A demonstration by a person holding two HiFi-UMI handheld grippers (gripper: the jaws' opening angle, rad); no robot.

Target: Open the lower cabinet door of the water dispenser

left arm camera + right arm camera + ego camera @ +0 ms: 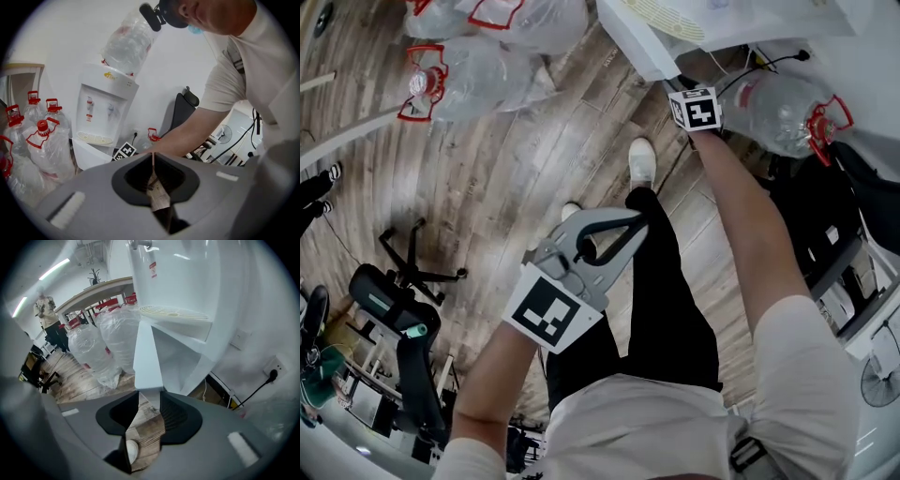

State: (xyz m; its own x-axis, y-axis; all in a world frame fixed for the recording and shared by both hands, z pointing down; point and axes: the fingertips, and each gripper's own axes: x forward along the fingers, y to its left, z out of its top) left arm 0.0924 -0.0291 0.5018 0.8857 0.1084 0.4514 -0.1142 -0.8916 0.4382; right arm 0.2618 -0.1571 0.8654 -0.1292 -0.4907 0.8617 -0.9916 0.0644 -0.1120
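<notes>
We judge the job mostly done. The water dispenser stands against the wall, and its lower door is already swung well out from the front. Past the door we look into the bare white cupboard under the drip tray. What may be left is to carry the door to its full swing and let go. How much farther the hinge allows, we cannot tell.

The dispenser is a white floor-standing box with an upturned water bottle on top and two taps above the tray. The door is a plain white slab hinged at one side of the dispenser's base. In the right gripper view we see it edge-on, as a narrow, smooth, pale strip with no handle in sight. It looks light and stiff to us. Beside the dispenser, on the wooden floor, stand spare bottles with red caps, wrapped in clear bags.

The right claw is at the foot of the dispenser. Its jaws stand wide, with the door's free edge filling the gap between them and both pads against it, so it holds the door. The left claw is well back from the dispenser, over the floor by our legs, with its jaws together on nothing.
</notes>
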